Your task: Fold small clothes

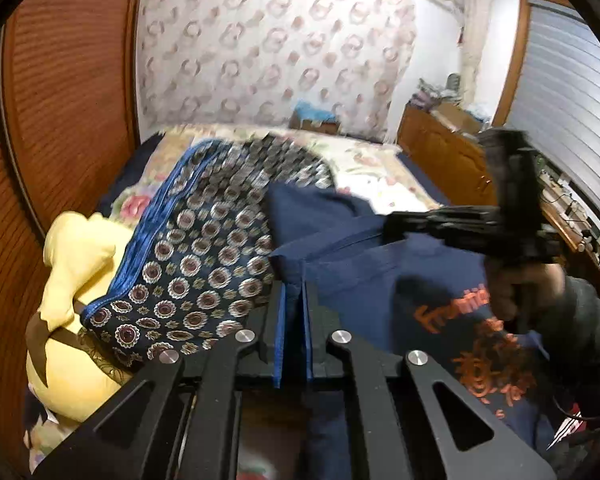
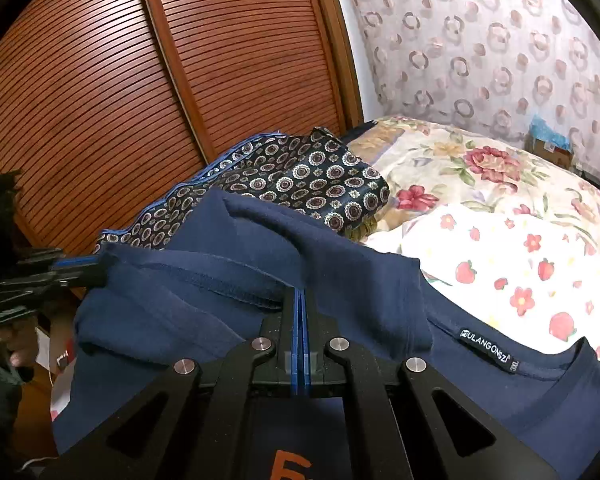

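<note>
A navy T-shirt [image 1: 364, 276] with orange print lies bunched on the bed, its neck label [image 2: 486, 350] facing up. In the left wrist view my left gripper [image 1: 296, 288] is shut on a fold of the shirt, with cloth pinched between its blue pads. To the right, my right gripper [image 1: 388, 226], held by a hand, grips another edge of the shirt. In the right wrist view my right gripper [image 2: 301, 294] is shut on a stitched hem of the T-shirt [image 2: 340, 264]. My left gripper [image 2: 104, 266] clamps the shirt's left corner.
A dark medallion-patterned cloth with a blue border [image 1: 204, 248] lies behind the shirt. A yellow plush [image 1: 76, 264] sits at its left. The bed has a floral sheet [image 2: 500, 240]. A slatted wooden wardrobe [image 2: 140, 80] stands close on the left and a wooden cabinet [image 1: 440, 148] on the right.
</note>
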Demonstrator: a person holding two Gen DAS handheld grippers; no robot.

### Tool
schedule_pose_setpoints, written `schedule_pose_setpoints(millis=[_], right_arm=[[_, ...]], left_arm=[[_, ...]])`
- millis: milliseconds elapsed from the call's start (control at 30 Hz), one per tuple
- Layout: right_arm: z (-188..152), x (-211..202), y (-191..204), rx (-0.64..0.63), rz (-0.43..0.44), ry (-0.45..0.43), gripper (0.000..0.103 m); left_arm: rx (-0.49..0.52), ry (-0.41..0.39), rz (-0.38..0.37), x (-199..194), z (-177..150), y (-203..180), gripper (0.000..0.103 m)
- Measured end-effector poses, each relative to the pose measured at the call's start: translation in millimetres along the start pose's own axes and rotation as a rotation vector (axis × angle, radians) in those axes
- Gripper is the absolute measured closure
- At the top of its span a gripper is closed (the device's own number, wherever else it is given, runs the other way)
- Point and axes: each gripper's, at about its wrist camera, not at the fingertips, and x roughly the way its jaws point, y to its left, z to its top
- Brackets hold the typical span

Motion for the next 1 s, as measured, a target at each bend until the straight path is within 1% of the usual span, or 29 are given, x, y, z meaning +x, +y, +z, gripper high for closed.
schedule_pose_setpoints(millis=[67,133,200,233,267,300,333,367,400,433,500,567,600,633,667,733,800,933,1000], right_arm=[[-0.8,-9.9,3.8,0.005,-0.002,-0.008,0.102],[-1.5,-13.3,1.5,0.014,-0.004,-0.022,0.102],[-1.7,-17.7,-0.5,0.019,-0.005,-0.036,0.102],[-2.5,-20.8,-1.8,0.022,-0.006,-0.042,0.102],[-4.2,-23.6,-2.5,0.025,-0.01,-0.046,0.102],[-6.8,-26.5,-3.4,0.028,-0.014,-0.049,0.102],[-9.8,-29.2,-4.6,0.03,-0.02,-0.052,0.102],[-13.3,-32.8,-4.7,0.033,-0.029,-0.054,0.102],[-16.6,-35.7,-5.6,0.037,-0.034,-0.051,0.102],[-20.7,-38.2,-6.8,0.038,-0.049,-0.045,0.101],[-25.9,-46.0,-7.0,0.042,-0.097,-0.039,0.097],[-30.7,-53.5,-8.1,0.05,-0.126,-0.03,0.083],[-33.8,-57.3,-8.3,0.054,-0.132,-0.028,0.079],[-36.7,-61.4,-8.1,0.055,-0.141,-0.028,0.071],[-39.8,-65.9,-7.5,0.056,-0.16,-0.027,0.064],[-46.3,-75.9,-7.0,0.062,-0.176,-0.028,0.063],[-51.7,-88.5,-6.9,0.07,-0.185,-0.035,0.062],[-63.6,-109.4,-2.8,0.09,-0.231,-0.04,0.062],[-70.1,-122.3,0.0,0.101,-0.247,-0.04,0.062]], left_arm=[[0.014,-0.023,-0.017,-14.3,0.9,-11.9,0.095],[0.032,-0.028,-0.038,-24.4,-0.9,-25.5,0.095],[0.044,-0.012,-0.068,-26.9,-2.9,-34.8,0.095],[0.046,0.0,-0.094,-26.8,-4.6,-40.0,0.094],[0.054,0.015,-0.107,-25.7,-6.6,-45.9,0.094],[0.063,0.027,-0.108,-25.4,-8.1,-49.1,0.092],[0.076,0.037,-0.108,-24.3,-9.2,-53.8,0.085],[0.091,0.042,-0.111,-23.7,-10.8,-58.5,0.079],[0.098,0.041,-0.113,-24.1,-12.3,-61.2,0.067],[0.102,0.038,-0.119,-24.4,-13.1,-63.6,0.057],[0.11,0.04,-0.126,-23.4,-13.9,-67.0,0.054],[0.114,0.038,-0.112,-21.2,-13.4,-66.6,0.051],[0.114,0.037,-0.103,-19.7,-13.2,-66.1,0.047],[0.114,0.038,-0.096,-17.9,-12.9,-64.8,0.041],[0.116,0.039,-0.083,-15.2,-12.4,-64.7,0.038],[0.123,0.034,-0.068,-11.7,-11.1,-65.5,0.029],[0.132,0.032,-0.058,-7.0,-9.5,-66.3,0.025],[0.147,0.014,-0.019,0.6,-5.7,-69.0,0.025],[0.147,0.014,-0.012,6.3,-3.1,-73.1,0.025]])
